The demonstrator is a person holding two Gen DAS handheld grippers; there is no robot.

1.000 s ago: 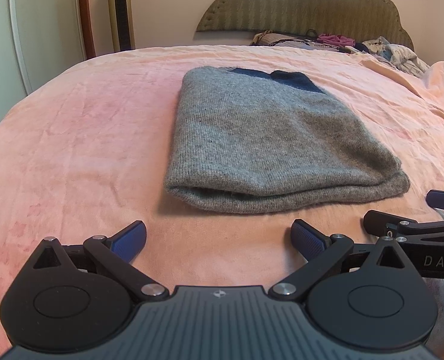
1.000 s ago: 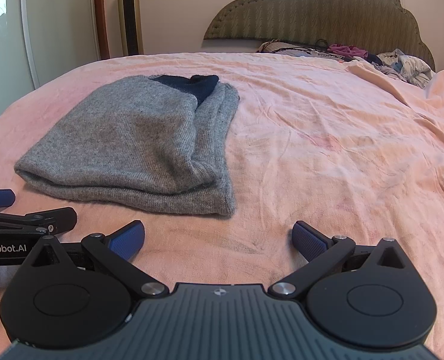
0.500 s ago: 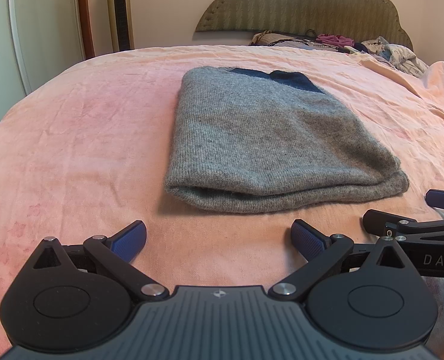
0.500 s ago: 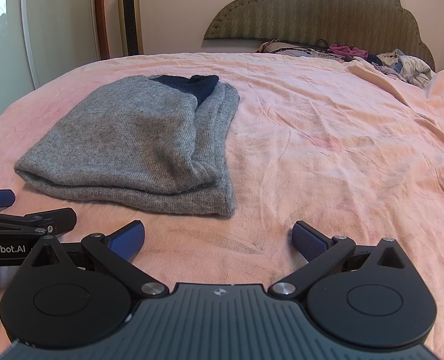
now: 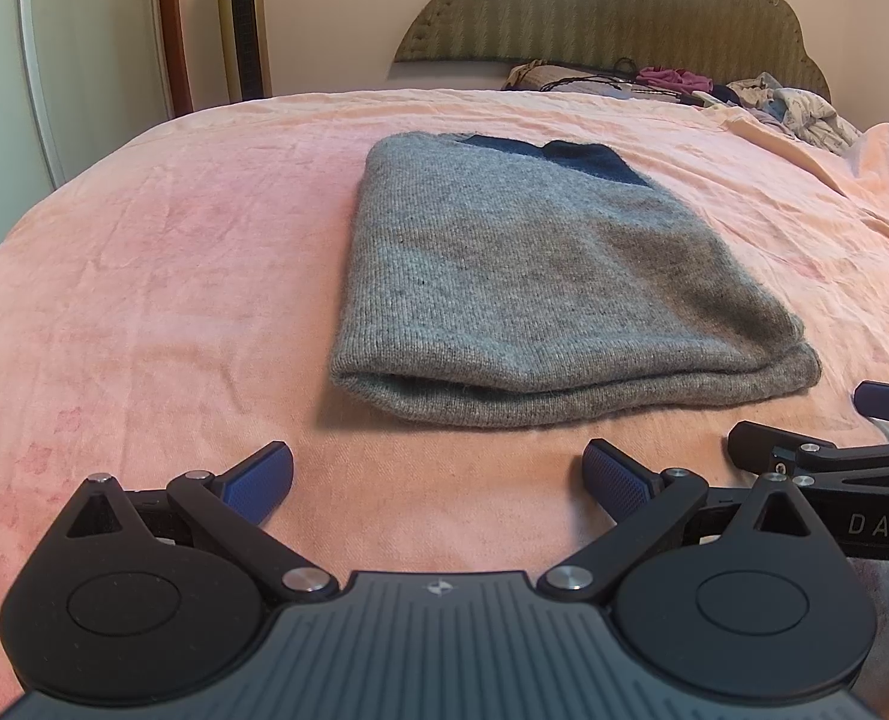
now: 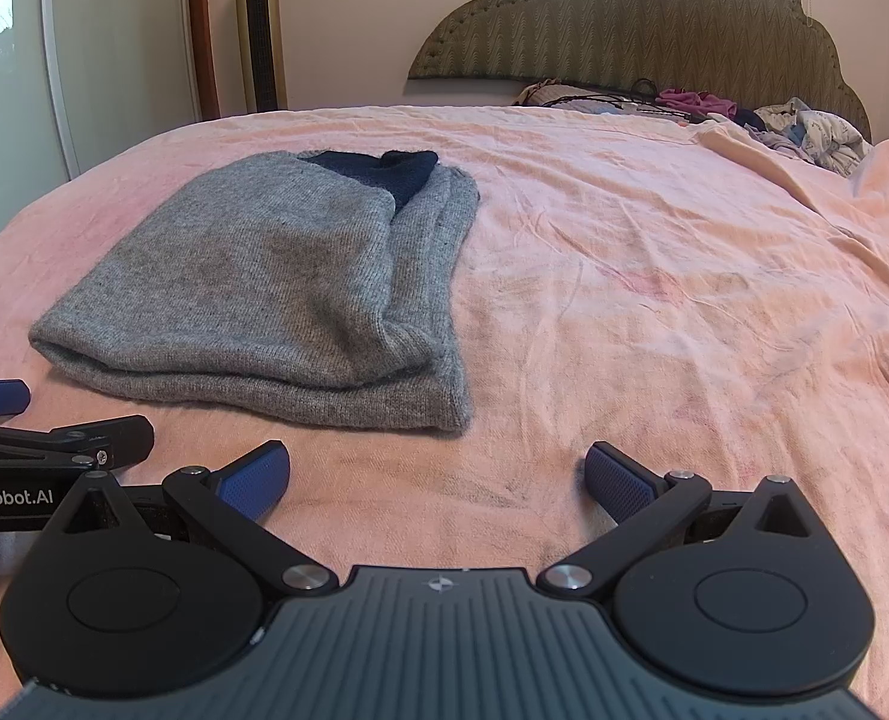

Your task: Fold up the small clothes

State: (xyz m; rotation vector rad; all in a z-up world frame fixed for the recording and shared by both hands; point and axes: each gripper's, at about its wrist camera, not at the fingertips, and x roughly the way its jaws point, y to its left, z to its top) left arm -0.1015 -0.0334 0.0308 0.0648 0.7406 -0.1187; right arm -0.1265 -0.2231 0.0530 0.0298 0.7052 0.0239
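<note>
Filling most of both views is your bed (image 5: 144, 252), covered in a wrinkly pink sheet (image 6: 654, 312), with a padded olive headboard (image 6: 654, 18) along the top edge of the frame. A heap of loose clothes (image 6: 816, 135) sits at the upper right, right under that headboard, and a gold tower fan (image 5: 243, 18) stands against the wall at the upper left.

Your grey sweater (image 5: 528, 282) is already folded into a chunky rectangle lying flat on the sheet. In the left wrist view it's dead centre; in the right wrist view (image 6: 276, 288) it's left of centre. A dark navy bit of it (image 6: 384, 171) pokes out at the far end, and the rolled fold edge faces you at the near end.

Down at the bottom of each frame, your left tool (image 5: 438, 480) has its blue pads spread wide with nothing between them, sitting just short of the sweater's near edge, not touching it. Your right tool (image 6: 438, 480) is spread just as wide, also empty, over bare sheet to the lower right of the sweater. Each one peeks into the other's view at the side edge, so they're close beside each other.
</note>
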